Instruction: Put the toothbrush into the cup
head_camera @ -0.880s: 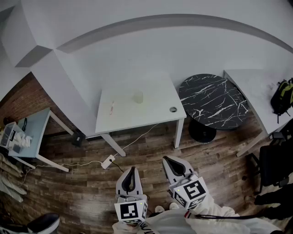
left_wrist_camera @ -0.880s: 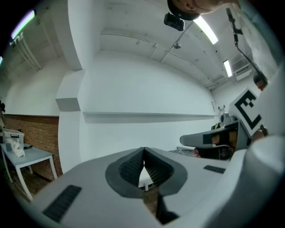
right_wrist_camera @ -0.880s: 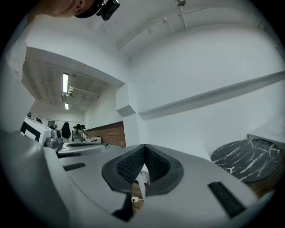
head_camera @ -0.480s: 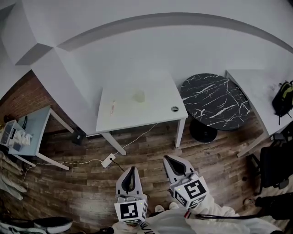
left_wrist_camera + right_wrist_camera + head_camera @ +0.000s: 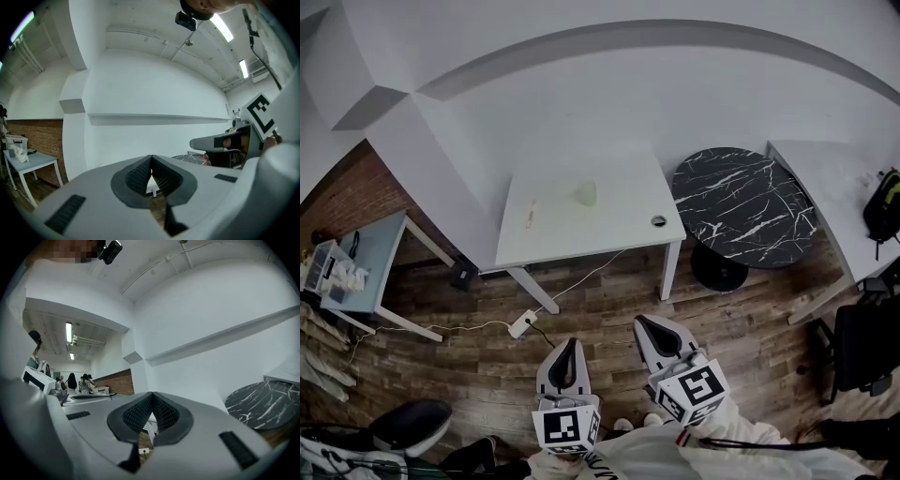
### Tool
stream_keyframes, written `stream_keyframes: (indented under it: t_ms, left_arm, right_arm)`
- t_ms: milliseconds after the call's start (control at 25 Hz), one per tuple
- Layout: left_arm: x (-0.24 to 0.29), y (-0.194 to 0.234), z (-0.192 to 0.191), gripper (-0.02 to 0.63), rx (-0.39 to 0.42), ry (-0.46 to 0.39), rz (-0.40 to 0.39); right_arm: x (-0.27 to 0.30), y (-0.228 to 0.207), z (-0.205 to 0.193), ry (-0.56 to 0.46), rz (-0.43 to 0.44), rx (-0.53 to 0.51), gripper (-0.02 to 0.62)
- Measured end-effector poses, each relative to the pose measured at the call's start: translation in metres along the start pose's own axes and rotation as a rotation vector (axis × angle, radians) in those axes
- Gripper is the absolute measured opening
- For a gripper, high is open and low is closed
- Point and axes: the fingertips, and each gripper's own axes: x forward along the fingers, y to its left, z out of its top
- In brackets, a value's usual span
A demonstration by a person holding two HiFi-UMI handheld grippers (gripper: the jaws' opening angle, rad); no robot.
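Note:
In the head view a white table (image 5: 619,230) stands ahead across the wooden floor. On it a pale translucent cup (image 5: 586,193) stands near the middle, and a slim toothbrush (image 5: 531,215) lies to its left. My left gripper (image 5: 570,343) and right gripper (image 5: 643,323) are held low in front of me, well short of the table, both pointing level toward it. In the left gripper view the jaws (image 5: 151,159) meet at the tips with nothing between them. The right gripper view shows jaws (image 5: 151,396) closed tip to tip and empty too.
A round black marble table (image 5: 741,206) stands right of the white table, with another white surface (image 5: 825,187) and a backpack (image 5: 883,208) beyond. A small blue table (image 5: 366,272) is at the left. A cable and power strip (image 5: 523,325) lie on the floor.
The view has shifted slightly; the tables sit a little farther right and up in the picture. Both grippers stay shut in the same places. A dark object at bottom left has come further into view.

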Motion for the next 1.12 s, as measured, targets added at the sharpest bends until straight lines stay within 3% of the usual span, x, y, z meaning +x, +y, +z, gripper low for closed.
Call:
stream_keyframes:
  t_ms: [320, 680, 920, 1120]
  left_arm:
    - [0.017, -0.018, 0.000, 0.011, 0.012, 0.002, -0.004]
    - [0.059, 0.002, -0.004, 0.010, 0.026, -0.024, -0.008]
    - [0.115, 0.049, -0.017, 0.011, 0.014, -0.036, -0.019]
    - [0.192, 0.114, -0.020, 0.011, 0.000, -0.020, -0.054]
  right_arm:
    - [-0.003, -0.023, 0.002, -0.008, 0.011, 0.017, 0.005]
    - [0.025, -0.048, -0.005, -0.020, -0.011, 0.002, 0.005]
    - [0.092, -0.064, -0.019, -0.011, -0.029, -0.008, 0.005]
    - [0.193, -0.082, -0.018, 0.007, -0.064, -0.014, 0.005]
